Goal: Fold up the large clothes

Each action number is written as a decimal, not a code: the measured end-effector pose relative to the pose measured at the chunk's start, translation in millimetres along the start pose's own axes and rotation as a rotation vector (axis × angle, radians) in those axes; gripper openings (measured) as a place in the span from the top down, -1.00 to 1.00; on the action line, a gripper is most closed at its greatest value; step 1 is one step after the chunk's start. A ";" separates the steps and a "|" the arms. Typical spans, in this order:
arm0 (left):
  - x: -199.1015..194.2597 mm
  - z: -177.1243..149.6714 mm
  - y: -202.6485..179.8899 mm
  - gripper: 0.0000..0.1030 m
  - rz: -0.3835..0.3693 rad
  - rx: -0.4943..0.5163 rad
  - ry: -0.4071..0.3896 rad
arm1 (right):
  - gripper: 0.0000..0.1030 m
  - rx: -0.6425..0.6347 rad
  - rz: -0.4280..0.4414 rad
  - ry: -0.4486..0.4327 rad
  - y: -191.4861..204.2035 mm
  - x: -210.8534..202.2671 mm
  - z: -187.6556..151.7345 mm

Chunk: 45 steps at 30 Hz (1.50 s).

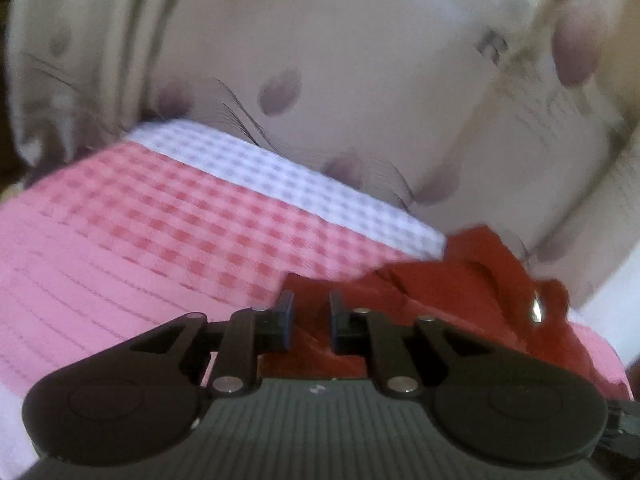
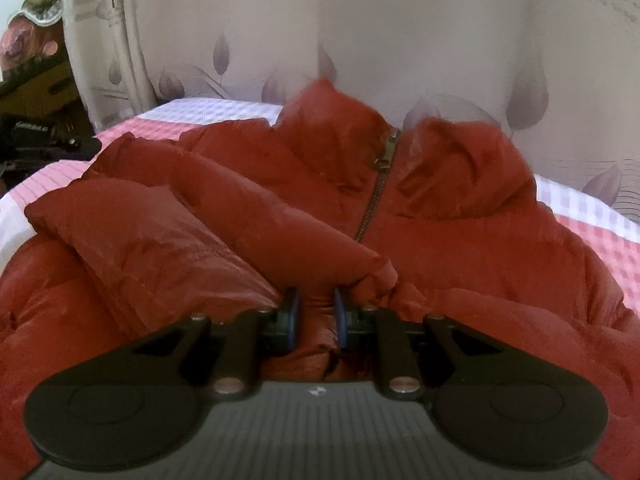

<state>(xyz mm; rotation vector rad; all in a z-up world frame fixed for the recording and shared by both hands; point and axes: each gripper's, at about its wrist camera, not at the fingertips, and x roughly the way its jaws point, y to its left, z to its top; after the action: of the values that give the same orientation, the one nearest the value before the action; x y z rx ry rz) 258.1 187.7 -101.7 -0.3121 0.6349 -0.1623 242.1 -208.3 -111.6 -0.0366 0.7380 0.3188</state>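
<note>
Red puffy quilted jacket (image 2: 460,248) with a metal zipper (image 2: 378,184) lies face up on the pink and white checked bed cover (image 1: 160,220), its collar toward the flowered headboard (image 2: 400,40). One sleeve (image 2: 256,216) is laid across the chest. Both tools are clenched on red fabric: the right gripper (image 2: 314,316) pinches a fold near the sleeve cuff, the left gripper (image 1: 310,320) pinches an edge at the side of the jacket. I judge the jacket light, soft and springy, with a slippery shell; hems and cuffs give better hold than the padded panels.
</note>
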 end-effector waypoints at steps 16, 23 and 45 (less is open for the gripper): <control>-44.6 -10.0 -59.5 0.61 0.028 0.182 -0.004 | 0.61 0.142 0.060 -0.142 -25.6 -48.9 10.7; -16.9 -61.7 -126.9 0.59 -0.036 0.375 0.150 | 0.63 0.032 -0.015 -0.072 -10.6 -33.6 11.9; -173.1 -106.5 -104.8 -0.96 -0.163 0.403 -0.181 | -0.94 0.204 0.012 -0.316 -39.5 -214.7 -74.6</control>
<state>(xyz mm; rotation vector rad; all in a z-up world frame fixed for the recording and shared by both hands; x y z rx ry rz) 50.4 106.0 -51.3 0.0126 0.3851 -0.4073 56.0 -315.2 -27.0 0.2073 0.4540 0.2515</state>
